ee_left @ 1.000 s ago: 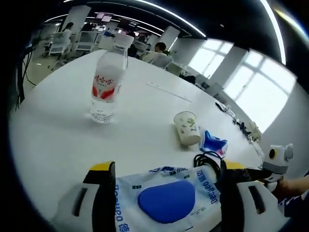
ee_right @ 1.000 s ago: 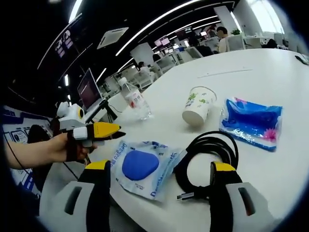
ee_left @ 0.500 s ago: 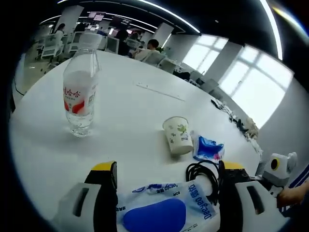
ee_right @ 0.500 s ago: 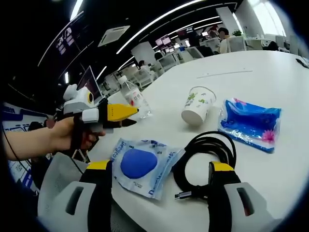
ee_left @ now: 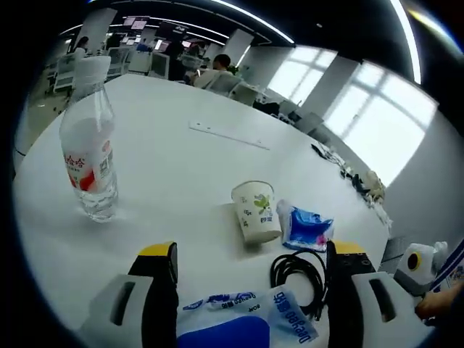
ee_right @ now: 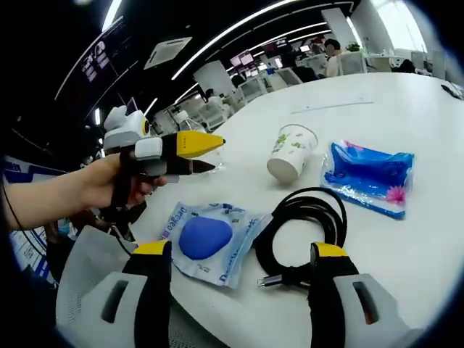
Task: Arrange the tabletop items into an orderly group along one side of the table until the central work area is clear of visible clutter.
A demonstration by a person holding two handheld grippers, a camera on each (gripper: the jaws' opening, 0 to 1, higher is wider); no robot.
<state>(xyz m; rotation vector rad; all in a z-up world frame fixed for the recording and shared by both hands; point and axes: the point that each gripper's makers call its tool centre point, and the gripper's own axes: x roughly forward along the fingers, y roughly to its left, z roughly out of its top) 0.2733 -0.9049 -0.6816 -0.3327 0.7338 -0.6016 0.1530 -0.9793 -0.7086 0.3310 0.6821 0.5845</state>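
A white round table (ee_left: 181,167) carries a clear water bottle (ee_left: 87,156) with a red label, standing upright at the left. A printed paper cup (ee_left: 255,212) lies tipped beside a blue packet (ee_left: 308,227). Nearer lie a coiled black cable (ee_left: 297,272) and a white pouch with a blue oval (ee_left: 239,328). My left gripper (ee_left: 251,254) hovers open above the pouch, holding nothing. In the right gripper view a hand holds that left gripper (ee_right: 210,156) above the table. My right gripper (ee_right: 239,254) is open over the pouch (ee_right: 206,239) and cable (ee_right: 297,232); the cup (ee_right: 290,152) and packet (ee_right: 370,177) lie beyond.
A thin pale strip (ee_left: 228,136) lies far out on the table. Small clutter (ee_left: 348,170) sits at the far right table edge. Office desks, chairs and seated people stand behind the table. The near table edge runs just under both grippers.
My left gripper has lifted and drawn back from the pouch, rising and shifting right in the right gripper view. The right gripper has barely moved. Nothing was grasped.
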